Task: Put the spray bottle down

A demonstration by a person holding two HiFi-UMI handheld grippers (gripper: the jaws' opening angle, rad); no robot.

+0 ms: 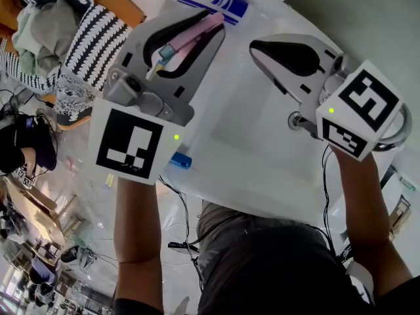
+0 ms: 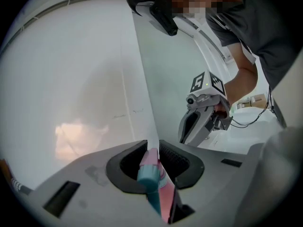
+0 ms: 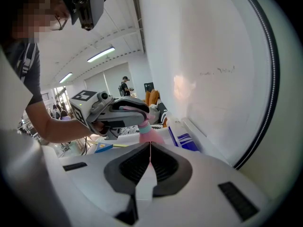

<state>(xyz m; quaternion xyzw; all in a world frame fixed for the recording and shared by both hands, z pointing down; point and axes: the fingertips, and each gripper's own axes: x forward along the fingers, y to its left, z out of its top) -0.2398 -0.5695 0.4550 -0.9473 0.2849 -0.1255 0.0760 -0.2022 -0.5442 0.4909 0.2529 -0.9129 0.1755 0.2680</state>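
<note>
A pink spray bottle with a teal collar lies lengthwise between the jaws of my left gripper, which is shut on it above the white table. In the left gripper view the bottle sticks out toward the camera from between the black pads. My right gripper hangs to the right of it, apart from the bottle. Its jaws meet with nothing between them. From the right gripper view, the left gripper and the pink bottle show just beyond the jaws.
A white-and-blue striped pack lies at the table's far edge by the white wall. A small blue object sits at the near edge. Chairs heaped with clothes stand to the left. Cables hang below the table.
</note>
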